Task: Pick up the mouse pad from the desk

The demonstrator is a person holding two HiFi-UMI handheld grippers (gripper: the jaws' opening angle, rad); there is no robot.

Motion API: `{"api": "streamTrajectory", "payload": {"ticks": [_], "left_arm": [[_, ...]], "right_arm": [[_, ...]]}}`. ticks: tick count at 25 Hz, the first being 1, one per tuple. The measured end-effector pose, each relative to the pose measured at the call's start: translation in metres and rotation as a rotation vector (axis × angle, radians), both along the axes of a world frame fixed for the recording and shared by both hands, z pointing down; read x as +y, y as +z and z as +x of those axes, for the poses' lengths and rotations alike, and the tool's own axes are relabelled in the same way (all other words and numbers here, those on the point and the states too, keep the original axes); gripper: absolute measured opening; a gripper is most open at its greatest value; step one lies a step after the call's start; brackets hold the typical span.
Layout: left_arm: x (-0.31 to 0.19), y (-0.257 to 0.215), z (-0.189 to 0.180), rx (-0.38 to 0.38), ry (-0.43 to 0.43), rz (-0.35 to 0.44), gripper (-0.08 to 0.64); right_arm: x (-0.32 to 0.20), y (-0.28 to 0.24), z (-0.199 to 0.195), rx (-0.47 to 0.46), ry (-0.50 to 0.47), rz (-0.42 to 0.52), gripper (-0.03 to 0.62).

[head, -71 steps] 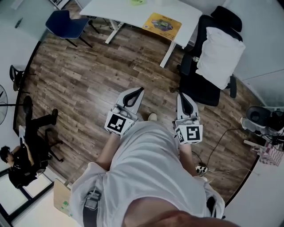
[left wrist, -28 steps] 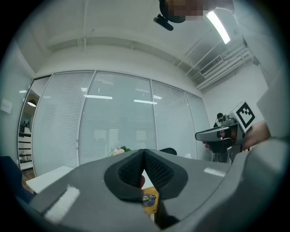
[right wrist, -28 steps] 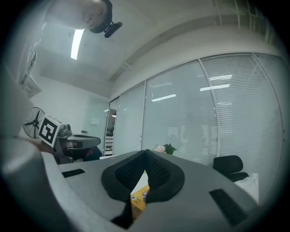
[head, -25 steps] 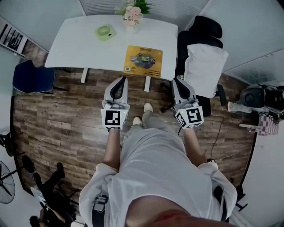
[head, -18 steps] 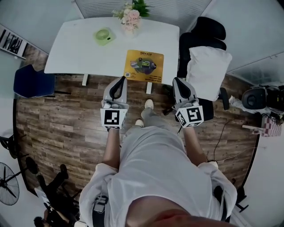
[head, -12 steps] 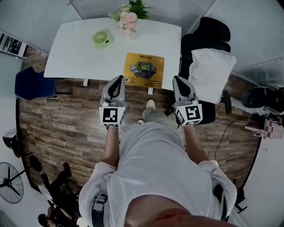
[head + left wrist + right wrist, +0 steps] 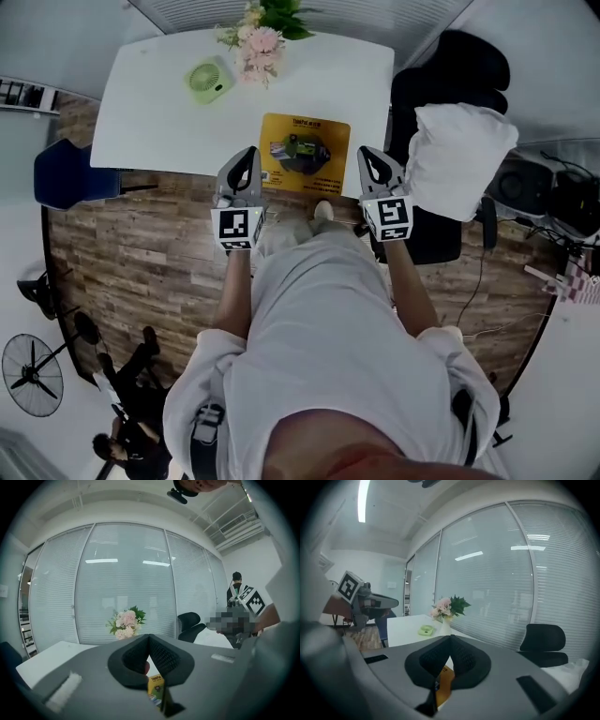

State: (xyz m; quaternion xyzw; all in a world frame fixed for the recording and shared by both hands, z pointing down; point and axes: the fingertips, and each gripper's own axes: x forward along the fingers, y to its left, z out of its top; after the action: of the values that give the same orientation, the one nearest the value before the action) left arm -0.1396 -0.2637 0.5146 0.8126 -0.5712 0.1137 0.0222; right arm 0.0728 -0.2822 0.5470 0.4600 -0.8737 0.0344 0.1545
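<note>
Head view: yellow mouse pad lies flat at the white desk's near edge.
Left gripper: jaws together, empty, just left of the pad.
Right gripper: jaws together, empty, just right of it.
Nearer hand: about equal; the pad sits between them, slightly ahead.

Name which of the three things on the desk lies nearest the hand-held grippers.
The yellow mouse pad, lying flat at the near edge of the desk. The green fan and the flowers stand farther back on it.
</note>
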Motion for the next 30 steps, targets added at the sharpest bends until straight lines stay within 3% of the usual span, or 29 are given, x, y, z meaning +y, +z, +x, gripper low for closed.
{"api": "streamTrajectory", "payload": {"ticks": [8, 16, 24, 30], "left_arm": [[-0.047, 0.039, -0.008, -0.04, 0.022, -0.033, -0.006], [-0.062, 0.03, -0.021, -0.013, 0.07, -0.012, -0.005], [-0.068, 0.017, -0.021, 0.019, 0.09, 0.029, -0.006], [-0.069, -0.011, -0.024, 0.057, 0.093, 0.098, -0.006]], "right_arm": [[-0.049, 0.086, 0.009, 0.139, 0.075, -0.167, 0.017], [-0.076, 0.191, -0.008, 0.239, 0.059, -0.458, 0.206], [-0.063, 0.284, -0.013, 0.292, 0.074, -0.801, 0.328], [-0.062, 0.292, -0.013, 0.312, 0.122, -0.829, 0.331]]}}
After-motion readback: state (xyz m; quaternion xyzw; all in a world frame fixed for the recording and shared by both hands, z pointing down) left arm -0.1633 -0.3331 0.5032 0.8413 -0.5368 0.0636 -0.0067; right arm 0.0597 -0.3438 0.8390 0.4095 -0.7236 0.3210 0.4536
